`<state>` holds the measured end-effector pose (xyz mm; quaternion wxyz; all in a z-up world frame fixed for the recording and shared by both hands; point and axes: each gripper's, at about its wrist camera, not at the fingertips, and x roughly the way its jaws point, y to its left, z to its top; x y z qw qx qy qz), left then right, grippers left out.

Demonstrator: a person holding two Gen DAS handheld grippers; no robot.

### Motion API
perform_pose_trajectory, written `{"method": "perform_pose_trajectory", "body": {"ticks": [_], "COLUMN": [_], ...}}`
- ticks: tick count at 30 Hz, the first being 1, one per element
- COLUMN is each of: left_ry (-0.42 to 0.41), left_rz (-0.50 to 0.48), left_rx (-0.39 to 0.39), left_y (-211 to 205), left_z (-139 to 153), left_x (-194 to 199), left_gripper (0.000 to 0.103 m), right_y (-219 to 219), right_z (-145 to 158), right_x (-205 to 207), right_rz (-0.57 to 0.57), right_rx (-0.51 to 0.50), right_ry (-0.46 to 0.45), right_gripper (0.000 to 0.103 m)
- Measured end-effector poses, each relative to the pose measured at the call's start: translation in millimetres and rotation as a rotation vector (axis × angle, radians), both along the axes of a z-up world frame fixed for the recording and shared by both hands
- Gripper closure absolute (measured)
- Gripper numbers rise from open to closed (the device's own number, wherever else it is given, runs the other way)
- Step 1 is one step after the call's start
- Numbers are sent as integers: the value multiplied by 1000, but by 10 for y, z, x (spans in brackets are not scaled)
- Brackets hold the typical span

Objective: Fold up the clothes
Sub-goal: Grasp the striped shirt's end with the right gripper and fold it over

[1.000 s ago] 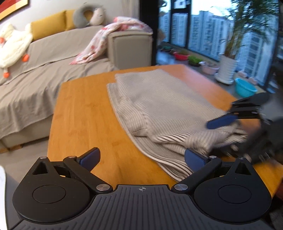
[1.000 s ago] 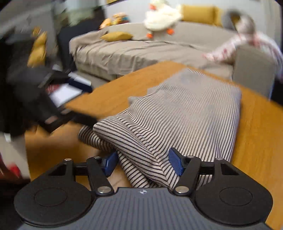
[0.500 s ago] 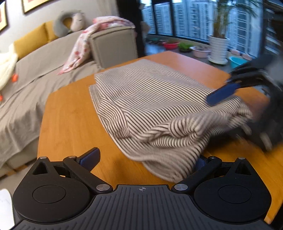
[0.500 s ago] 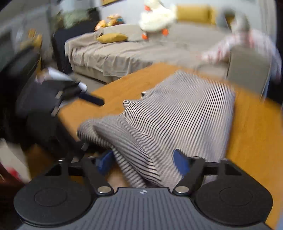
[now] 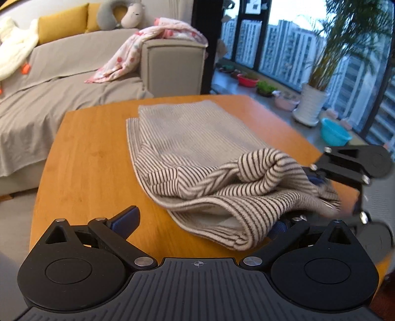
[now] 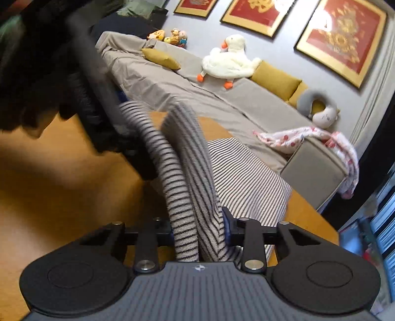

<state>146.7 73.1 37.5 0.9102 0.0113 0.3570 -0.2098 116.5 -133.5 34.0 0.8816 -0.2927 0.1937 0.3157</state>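
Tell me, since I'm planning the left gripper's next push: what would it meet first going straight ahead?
Most likely the lifted near edge of the striped knit garment, which already overlaps the open left gripper on its right side. Beyond it lies the orange wooden table. Depth is hard to judge here.

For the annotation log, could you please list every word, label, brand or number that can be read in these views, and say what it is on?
No text can be read here.
Red and gold framed pictures on the wall: gold ornament or characters, too blurred to read.
Paper with a dark square pattern on the window: too small to read.
Striped garment and both grippers: no label or brand visible.
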Motion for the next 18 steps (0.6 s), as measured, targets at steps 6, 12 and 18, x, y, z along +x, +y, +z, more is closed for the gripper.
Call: {"method": "perform_pose_trajectory", "body": {"ticks": [6,12,18], "left_ry": [-74,-48,8], "left_rz": [33,15,-130], "left_rx": [-173,-72,3], "left_y": [490,328,132], "left_z": [327,124,-133], "left_x": [-37,625,1048], "left_gripper": [0,0,3], "right_y": [-226,-183,-155], "right_z": [190,467,1121], "right_x": [71,8,325], "right_rz": [21,138,288], "right_rx": [-14,-72,-92], "right_ry": [176,282,259], "right_gripper": [75,76,76]}}
